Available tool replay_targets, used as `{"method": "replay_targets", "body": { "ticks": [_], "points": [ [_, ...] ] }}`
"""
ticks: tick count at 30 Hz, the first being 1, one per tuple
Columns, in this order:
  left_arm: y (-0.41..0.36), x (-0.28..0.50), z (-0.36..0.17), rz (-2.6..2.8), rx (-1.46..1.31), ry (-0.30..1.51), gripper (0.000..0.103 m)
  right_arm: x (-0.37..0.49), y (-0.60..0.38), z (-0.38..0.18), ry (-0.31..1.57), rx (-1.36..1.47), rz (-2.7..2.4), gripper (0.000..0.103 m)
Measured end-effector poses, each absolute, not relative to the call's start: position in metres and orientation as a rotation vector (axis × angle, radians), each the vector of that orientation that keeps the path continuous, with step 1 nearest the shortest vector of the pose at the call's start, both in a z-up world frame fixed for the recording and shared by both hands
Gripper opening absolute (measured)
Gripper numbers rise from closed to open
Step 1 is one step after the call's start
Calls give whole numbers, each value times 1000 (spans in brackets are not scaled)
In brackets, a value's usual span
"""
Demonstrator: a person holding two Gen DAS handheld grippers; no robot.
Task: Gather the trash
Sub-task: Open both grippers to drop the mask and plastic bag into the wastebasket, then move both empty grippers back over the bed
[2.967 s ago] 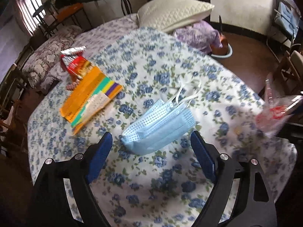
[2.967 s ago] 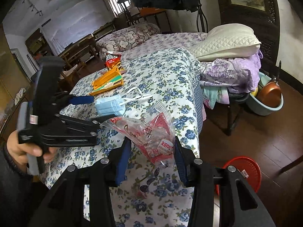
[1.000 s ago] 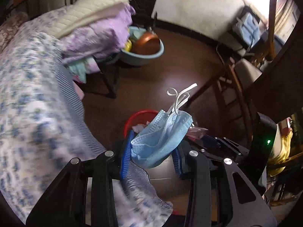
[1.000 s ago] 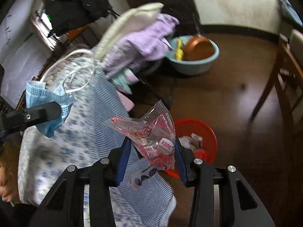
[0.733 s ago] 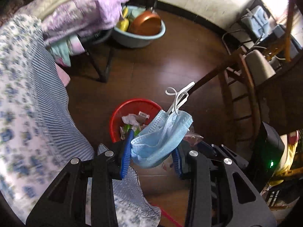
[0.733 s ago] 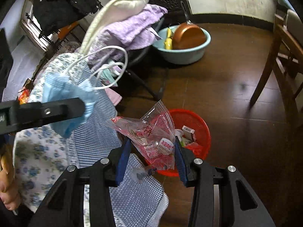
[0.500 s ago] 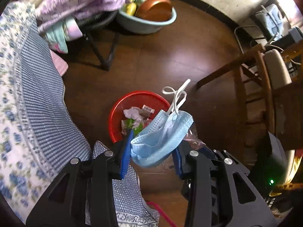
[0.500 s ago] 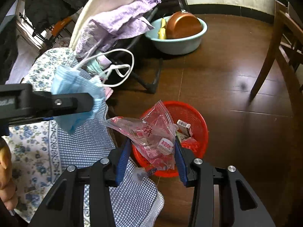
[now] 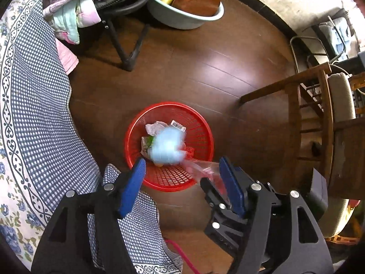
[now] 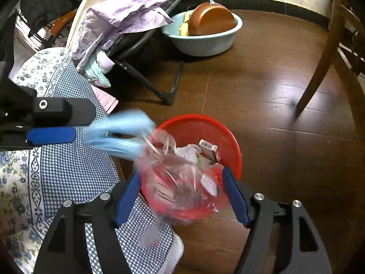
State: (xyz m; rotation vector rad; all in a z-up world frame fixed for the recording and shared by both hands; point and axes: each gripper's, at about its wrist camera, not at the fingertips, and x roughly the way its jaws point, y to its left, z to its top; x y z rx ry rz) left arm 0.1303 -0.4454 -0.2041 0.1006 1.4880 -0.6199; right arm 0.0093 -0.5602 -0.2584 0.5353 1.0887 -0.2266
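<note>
Over the dark floor, both claws (left (image 9: 181,178), right (image 10: 180,195)), just spread, drop a limp mask (image 9: 167,147) and crinkly wrapper (image 10: 182,187) toward the red basket (image 9: 204,127).

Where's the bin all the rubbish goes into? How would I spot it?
Look at the dark wooden floor beside the checked cloth hanging off the table. The bin is round, bright red plastic mesh, unlike the solid pale blue basin further off.

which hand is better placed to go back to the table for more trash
Left, probably. Both jaws have just opened, the mask and wrapper dropping free; the left gripper hangs beside the tablecloth, the right gripper over the red basket, farther out.
</note>
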Motion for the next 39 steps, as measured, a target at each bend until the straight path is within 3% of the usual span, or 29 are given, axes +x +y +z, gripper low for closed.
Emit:
{"method": "replay_targets", "body": {
  "ticks": [12, 20, 21, 26, 39],
  "points": [
    [-441, 126, -180, -655, 83, 1401, 66, -27, -556, -210, 1061, 494, -252, 77],
    [-403, 107, -93, -764, 19, 1271, 68, -34, -532, -143, 961, 427, -229, 81],
    [-394, 105, -80, -759, 13, 1248, 73, -35, -529, -135, 953, 419, -224, 82],
    [-347, 100, -39, -705, 4, 1156, 73, -30, -500, -94, 903, 353, -190, 86],
    [-151, 134, 1, -404, -214, 1043, 83, 13, -390, -19, 826, 191, -15, 93]
  ]
}}
